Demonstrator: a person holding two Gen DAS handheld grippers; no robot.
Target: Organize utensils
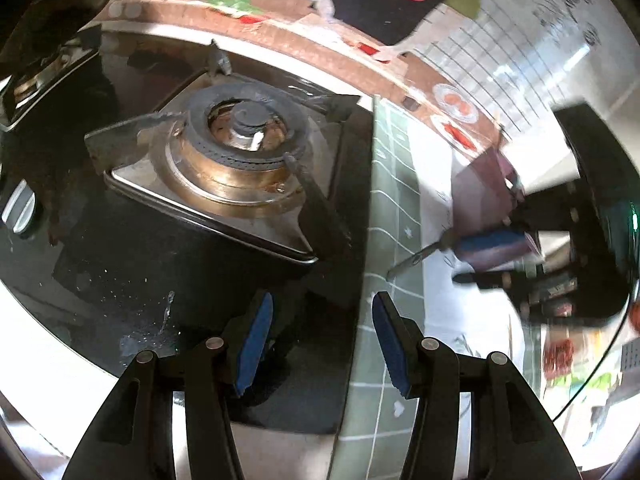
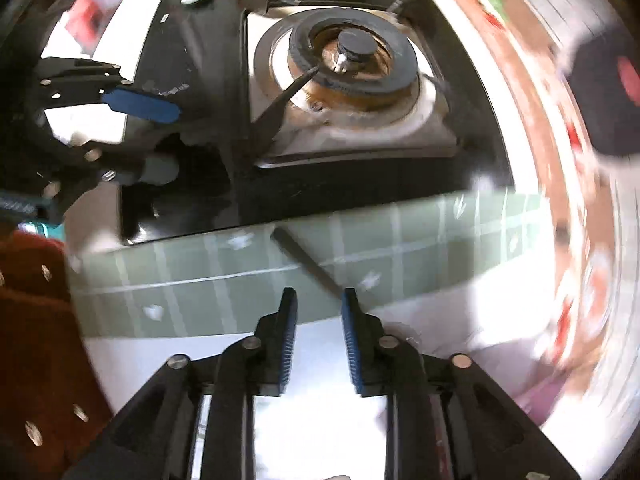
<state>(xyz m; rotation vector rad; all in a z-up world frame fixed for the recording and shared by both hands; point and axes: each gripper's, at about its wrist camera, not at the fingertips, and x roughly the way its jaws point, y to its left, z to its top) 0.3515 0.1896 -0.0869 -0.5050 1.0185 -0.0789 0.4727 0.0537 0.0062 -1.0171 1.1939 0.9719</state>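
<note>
Hovering over the edge of a black glass hob, the left claw (image 1: pixel 322 338) sits at the bottom centre of its own view, jaws spread wide with nothing between the blue pads (image 1: pixel 254 344). A gas burner (image 1: pixel 240 152) with a dark ring and brassy base fills the centre left of that view, on a steel drip plate. Right of the hob runs a green tiled strip (image 1: pixel 394 184), then a white worktop (image 1: pixel 436 248). At the right of the left wrist view the right claw (image 1: pixel 496 240) appears sideways and blurred, with a thin metal utensil (image 1: pixel 416 258) slanting from just beside its blue pad down onto the green strip; whether the pads touch it cannot be told there. In the right wrist view the right claw (image 2: pixel 319 320) is at bottom centre, jaws parted by a moderate gap, released, empty between the pads. The utensil (image 2: pixel 308 260), a dark slim bar, lies diagonally on the green strip (image 2: pixel 200 264) just above the fingertips. The burner (image 2: pixel 352 64) sits at upper centre. The left claw (image 2: pixel 140 104) shows at the left edge. A red-brown sleeve (image 2: pixel 36 340) fills the lower left.
</note>
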